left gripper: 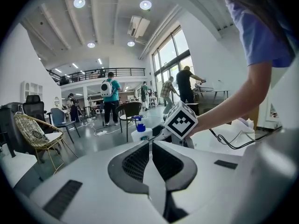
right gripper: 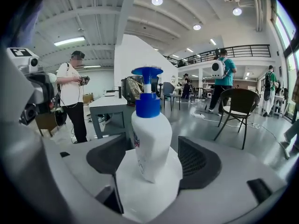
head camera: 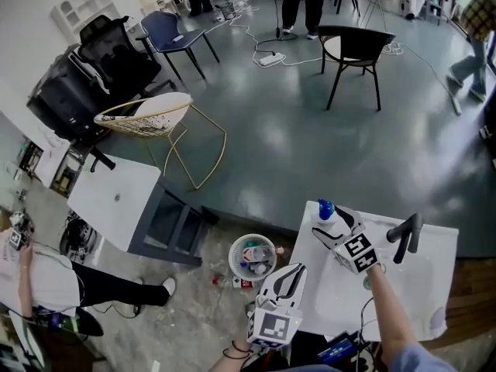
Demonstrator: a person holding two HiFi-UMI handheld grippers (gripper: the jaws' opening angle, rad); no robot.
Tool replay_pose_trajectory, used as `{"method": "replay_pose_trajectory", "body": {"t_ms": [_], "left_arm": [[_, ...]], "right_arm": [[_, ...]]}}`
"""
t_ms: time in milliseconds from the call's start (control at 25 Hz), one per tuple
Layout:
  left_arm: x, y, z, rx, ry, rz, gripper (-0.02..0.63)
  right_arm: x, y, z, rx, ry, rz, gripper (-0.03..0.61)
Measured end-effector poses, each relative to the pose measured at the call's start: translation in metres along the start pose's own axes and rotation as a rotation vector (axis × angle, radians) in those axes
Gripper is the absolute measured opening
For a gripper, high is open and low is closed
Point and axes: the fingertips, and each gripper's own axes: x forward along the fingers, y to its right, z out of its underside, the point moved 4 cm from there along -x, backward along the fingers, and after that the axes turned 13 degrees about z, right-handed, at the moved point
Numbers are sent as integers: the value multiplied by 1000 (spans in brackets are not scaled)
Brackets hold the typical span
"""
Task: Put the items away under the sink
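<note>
White pump bottle (right gripper: 150, 125) stands upright btwn wide-open jaws of right gripper (right gripper: 153, 148) — pads not yet pressing; left gripper (left gripper: 150, 148) shut, empty, farther off.

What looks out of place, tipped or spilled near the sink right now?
What seems to be a small bottle lies on its side on the floor beside the round bin, not inside it, so it looks dropped. The pump bottle stands upright on the sink, and no spill shows.
</note>
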Motion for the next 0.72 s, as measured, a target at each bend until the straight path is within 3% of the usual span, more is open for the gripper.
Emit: {"method": "replay_pose_trajectory", "body": {"t_ms": [160,360,400,440,720], "left_arm": [[-3,-3,3,-3,-10,-10,18],[-10,-9,9,-20,-27,-31,18],[-11,-10,10,-24,-28,-35,18],[-12,-10,11,-30,-29,-38,18],[-19,-10,14,-50,-29,-60,18]], "right_arm": [[19,-8,-2,-20,-4,-30,339],[28,-15,-1,-75,-22,2,336],[28,-15,0,-69,-24,12,318],[26,-14,0,-54,-27,23,243],[14,-15,5,3,-79,44,224]]}}
